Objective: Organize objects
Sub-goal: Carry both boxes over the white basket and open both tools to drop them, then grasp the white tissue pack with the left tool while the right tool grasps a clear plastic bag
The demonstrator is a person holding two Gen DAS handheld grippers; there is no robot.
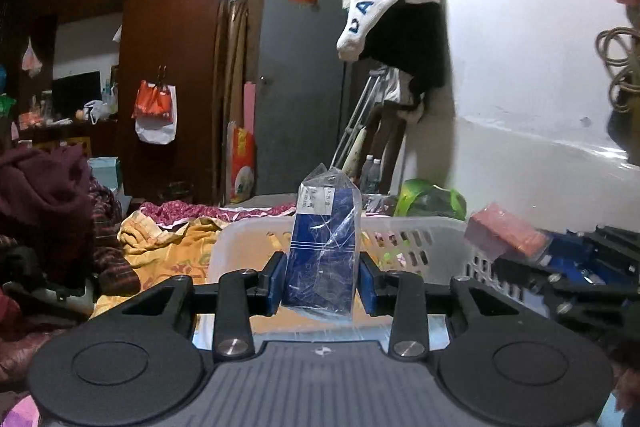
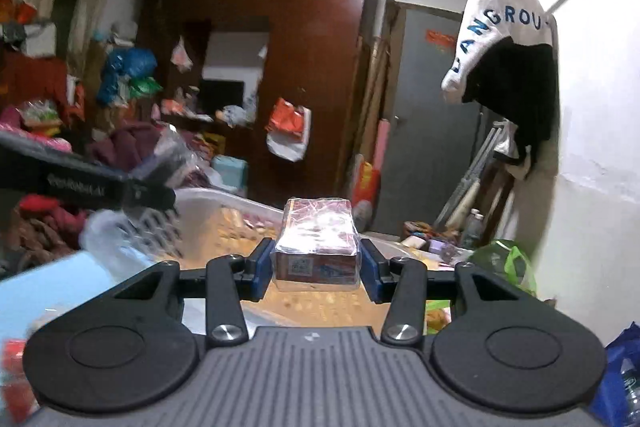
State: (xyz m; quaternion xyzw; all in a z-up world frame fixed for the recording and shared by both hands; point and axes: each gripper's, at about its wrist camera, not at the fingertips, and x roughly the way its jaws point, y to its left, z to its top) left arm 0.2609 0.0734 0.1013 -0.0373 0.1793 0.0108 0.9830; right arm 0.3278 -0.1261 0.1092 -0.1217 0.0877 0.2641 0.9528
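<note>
One blue carton (image 1: pixel 323 251), plastic-wrapped, stands upright at frame centre, clamped by the level left gripper (image 1: pixel 323 285) before one white basket (image 1: pixel 424 239). One red pack (image 2: pixel 316 247), centre frame, lies flat, pinched in the level right gripper (image 2: pixel 316 273)

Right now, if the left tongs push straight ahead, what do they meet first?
Likely the white basket: its near rim lies just beyond the left tongs, which are shut on the blue packet. Depth is unclear, so the packet might pass over the rim.
</note>
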